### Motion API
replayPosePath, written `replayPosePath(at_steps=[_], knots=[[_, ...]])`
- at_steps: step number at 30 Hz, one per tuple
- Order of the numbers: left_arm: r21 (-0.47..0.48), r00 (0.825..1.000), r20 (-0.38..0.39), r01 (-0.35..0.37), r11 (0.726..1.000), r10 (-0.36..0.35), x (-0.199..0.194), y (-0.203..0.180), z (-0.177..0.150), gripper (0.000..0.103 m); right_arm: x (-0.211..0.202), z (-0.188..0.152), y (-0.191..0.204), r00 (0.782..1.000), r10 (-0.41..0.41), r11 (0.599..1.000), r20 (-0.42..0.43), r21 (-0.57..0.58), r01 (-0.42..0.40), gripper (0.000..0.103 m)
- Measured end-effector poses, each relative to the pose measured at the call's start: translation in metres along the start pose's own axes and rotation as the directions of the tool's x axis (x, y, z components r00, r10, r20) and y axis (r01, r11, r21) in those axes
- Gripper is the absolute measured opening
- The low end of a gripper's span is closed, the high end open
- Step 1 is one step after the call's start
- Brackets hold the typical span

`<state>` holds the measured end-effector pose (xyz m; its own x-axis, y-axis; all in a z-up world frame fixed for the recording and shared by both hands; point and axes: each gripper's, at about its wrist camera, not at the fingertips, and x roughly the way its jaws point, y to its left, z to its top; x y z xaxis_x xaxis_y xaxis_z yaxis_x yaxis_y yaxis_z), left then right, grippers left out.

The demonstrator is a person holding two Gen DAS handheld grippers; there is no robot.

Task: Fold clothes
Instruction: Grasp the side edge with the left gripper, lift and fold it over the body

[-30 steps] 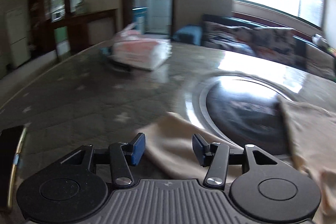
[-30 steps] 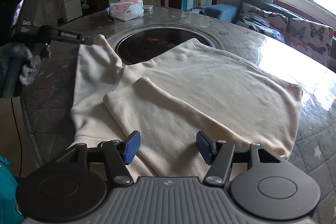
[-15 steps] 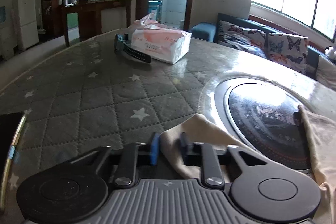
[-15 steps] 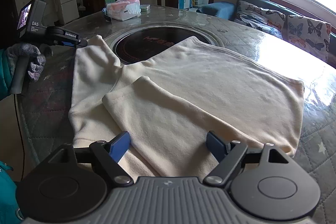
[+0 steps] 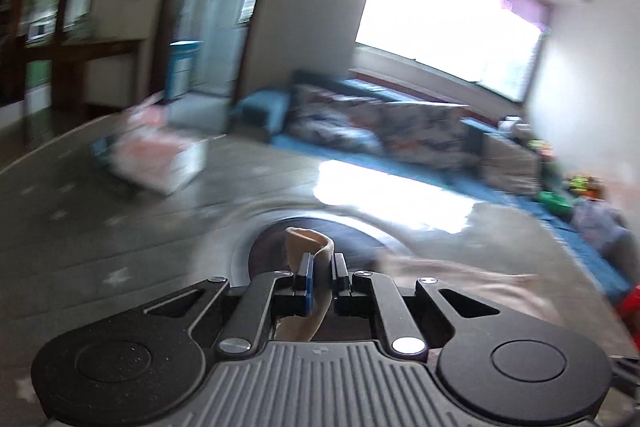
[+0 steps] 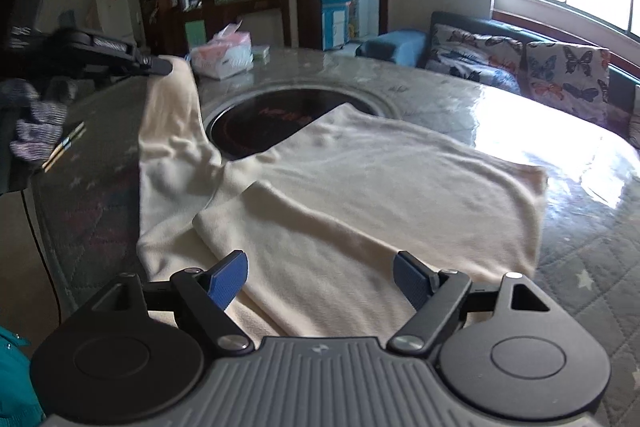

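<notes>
A cream long-sleeved garment (image 6: 372, 179) lies spread on the round table, one sleeve folded across its near part. My left gripper (image 5: 320, 269) is shut on the cuff of the other sleeve (image 5: 310, 241) and holds it lifted above the table; in the right wrist view it (image 6: 160, 65) shows at the upper left with the sleeve (image 6: 170, 115) hanging from it. My right gripper (image 6: 320, 277) is open and empty, just above the garment's near edge.
The round table (image 6: 580, 291) has a quilted star-pattern cover and a dark round hotplate (image 6: 276, 123) in its middle. A tissue pack (image 6: 224, 57) lies at the far side. A sofa with butterfly cushions (image 6: 520, 63) stands beyond the table.
My left gripper closed on the sleeve cuff and has lifted it up off the table, swinging right. My right gripper opened wider and stayed over the near edge.
</notes>
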<state>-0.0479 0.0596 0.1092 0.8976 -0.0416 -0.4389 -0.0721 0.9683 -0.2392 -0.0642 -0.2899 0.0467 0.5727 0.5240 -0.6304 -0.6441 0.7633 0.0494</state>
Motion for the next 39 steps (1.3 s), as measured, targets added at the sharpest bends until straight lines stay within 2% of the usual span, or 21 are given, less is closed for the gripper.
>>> replayPosePath(at_steps=[4, 10, 15, 17, 20, 22, 23, 24, 26, 30, 32, 35, 39], knots=[[0.054, 0.991, 0.003, 0.131, 0.990, -0.131, -0.012, -0.048, 0.004, 0.009, -0.015, -0.005, -0.010, 0.999, -0.022, 0.999, 0.033, 0.035, 0.021, 0.082], [0.124, 0.957, -0.048, 0.290, 0.949, -0.286, -0.011, -0.111, -0.009, 0.009, -0.041, -0.020, -0.035, 0.994, -0.085, 0.991, 0.069, 0.109, 0.077, 0.082], [0.147, 0.919, -0.144, 0.387, 0.910, -0.367, 0.003, -0.150, -0.032, 0.009, -0.055, -0.029, -0.051, 0.988, -0.128, 0.979, 0.083, 0.169, 0.113, 0.082], [0.165, 0.896, -0.200, 0.430, 0.888, -0.397, 0.009, -0.162, -0.043, 0.010, -0.059, -0.034, -0.058, 0.987, -0.143, 0.973, 0.080, 0.192, 0.125, 0.081], [0.192, 0.874, -0.266, 0.462, 0.866, -0.408, 0.014, -0.167, -0.062, 0.014, -0.062, -0.038, -0.064, 0.984, -0.160, 0.967, 0.079, 0.211, 0.140, 0.081], [0.207, 0.866, -0.292, 0.471, 0.858, -0.405, 0.014, -0.166, -0.070, 0.016, -0.064, -0.039, -0.067, 0.982, -0.169, 0.963, 0.079, 0.224, 0.148, 0.081], [0.213, 0.865, -0.299, 0.472, 0.856, -0.402, 0.014, -0.164, -0.073, 0.019, -0.063, -0.039, -0.067, 0.982, -0.170, 0.962, 0.078, 0.228, 0.148, 0.081], [0.217, 0.867, -0.301, 0.469, 0.856, -0.398, 0.014, -0.159, -0.074, 0.028, -0.062, -0.038, -0.068, 0.982, -0.170, 0.961, 0.078, 0.231, 0.149, 0.081], [0.226, 0.871, -0.302, 0.460, 0.859, -0.387, 0.013, -0.150, -0.075, 0.038, -0.061, -0.037, -0.068, 0.982, -0.171, 0.960, 0.077, 0.238, 0.149, 0.079], [0.279, 0.911, -0.285, 0.376, 0.884, -0.297, 0.012, -0.121, -0.075, 0.038, -0.057, -0.031, -0.064, 0.985, -0.150, 0.965, 0.082, 0.228, 0.128, 0.070], [0.277, 0.924, -0.292, 0.330, 0.903, -0.248, 0.012, -0.102, -0.078, 0.038, -0.054, -0.029, -0.061, 0.987, -0.135, 0.969, 0.082, 0.220, 0.114, 0.064], [0.258, 0.933, -0.305, 0.274, 0.926, -0.191, 0.014, -0.075, -0.082, 0.036, -0.044, -0.024, -0.054, 0.992, -0.103, 0.975, 0.074, 0.204, 0.087, 0.053], [0.235, 0.934, -0.324, 0.232, 0.944, -0.149, 0.014, -0.050, -0.089, 0.033, -0.030, -0.017, -0.047, 0.995, -0.075, 0.980, 0.061, 0.189, 0.063, 0.046]])
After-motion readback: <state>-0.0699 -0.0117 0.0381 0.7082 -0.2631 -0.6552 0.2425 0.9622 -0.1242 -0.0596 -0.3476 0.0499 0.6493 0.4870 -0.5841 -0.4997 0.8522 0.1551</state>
